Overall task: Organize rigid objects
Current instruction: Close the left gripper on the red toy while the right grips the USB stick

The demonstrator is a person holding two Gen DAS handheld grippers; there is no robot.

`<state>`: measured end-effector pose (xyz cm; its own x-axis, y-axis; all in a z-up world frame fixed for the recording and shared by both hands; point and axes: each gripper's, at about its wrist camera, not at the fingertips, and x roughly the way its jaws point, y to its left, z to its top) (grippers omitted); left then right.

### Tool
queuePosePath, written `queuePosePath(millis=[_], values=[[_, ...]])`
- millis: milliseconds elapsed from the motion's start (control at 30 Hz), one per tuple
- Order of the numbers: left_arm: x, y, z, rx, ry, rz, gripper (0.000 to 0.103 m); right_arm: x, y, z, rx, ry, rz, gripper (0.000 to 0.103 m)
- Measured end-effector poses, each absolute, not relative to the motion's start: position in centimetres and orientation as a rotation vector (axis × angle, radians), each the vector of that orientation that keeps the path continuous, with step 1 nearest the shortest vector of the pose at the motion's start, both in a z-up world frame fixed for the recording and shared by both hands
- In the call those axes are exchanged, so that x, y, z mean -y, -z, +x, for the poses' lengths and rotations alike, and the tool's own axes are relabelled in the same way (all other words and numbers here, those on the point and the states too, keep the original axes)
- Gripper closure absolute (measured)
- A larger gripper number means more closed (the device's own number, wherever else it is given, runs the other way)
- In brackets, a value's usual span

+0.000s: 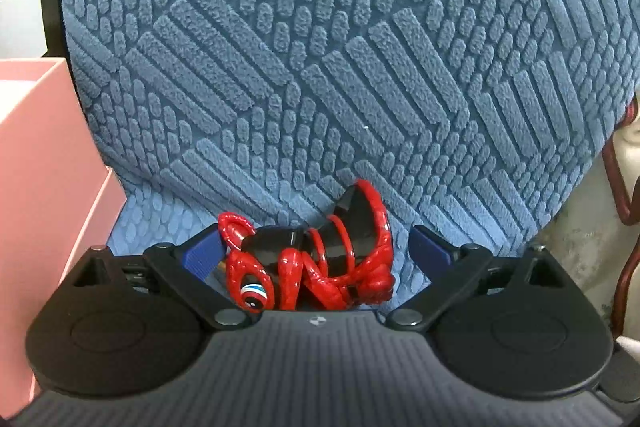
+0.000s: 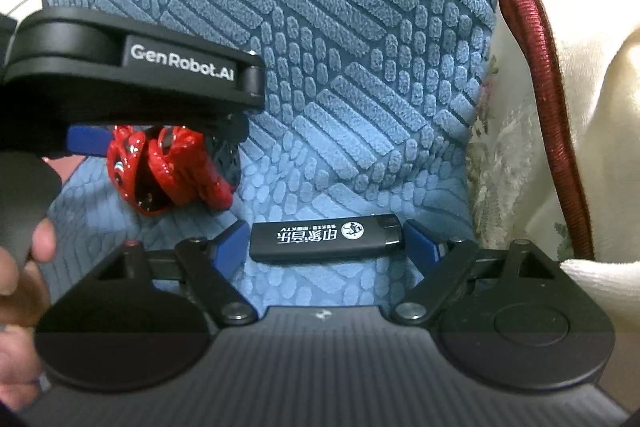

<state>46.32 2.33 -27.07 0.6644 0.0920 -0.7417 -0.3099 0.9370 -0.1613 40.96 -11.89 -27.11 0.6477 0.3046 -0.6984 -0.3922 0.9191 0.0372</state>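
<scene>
Two grippers poised over rigid items on blue chair.
Left gripper (image 1: 316, 247) gapes around glossy red sunglasses (image 1: 308, 263); right gripper (image 2: 324, 241) stands apart, flanking the light, slick black lighter (image 2: 326, 239). Grip its ends.

The blue seat cover (image 1: 320, 47) is a plush, embossed cloth, rough with raised bars and ovals. On it the red sunglasses (image 1: 308, 259) are glossy plastic (dark shiny lenses). Beside them, the black lighter (image 2: 326, 239) looks smooth, semi-matt plastic. Left of the cover, the pink box (image 1: 44, 147) looks like matt card.
</scene>
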Motion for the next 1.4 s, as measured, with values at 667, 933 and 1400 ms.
queuePosePath(millis=[667, 933, 1400], values=[[-3.6, 26.8, 45.8, -0.842, -0.223, -0.375, 0.018, 10.5, 25.5, 39.4, -0.775, -0.377, -0.167, 0.018], [-3.7, 24.2, 43.9, -0.845, -0.217, -0.335, 0.018, 10.2, 24.7, 37.7, -0.775, -0.382, -0.202, 0.018], [-2.9, 20.6, 36.7, -0.840, -0.150, -0.275, 0.018, 12.4, 22.2, 33.8, -0.801, -0.390, -0.124, 0.019]])
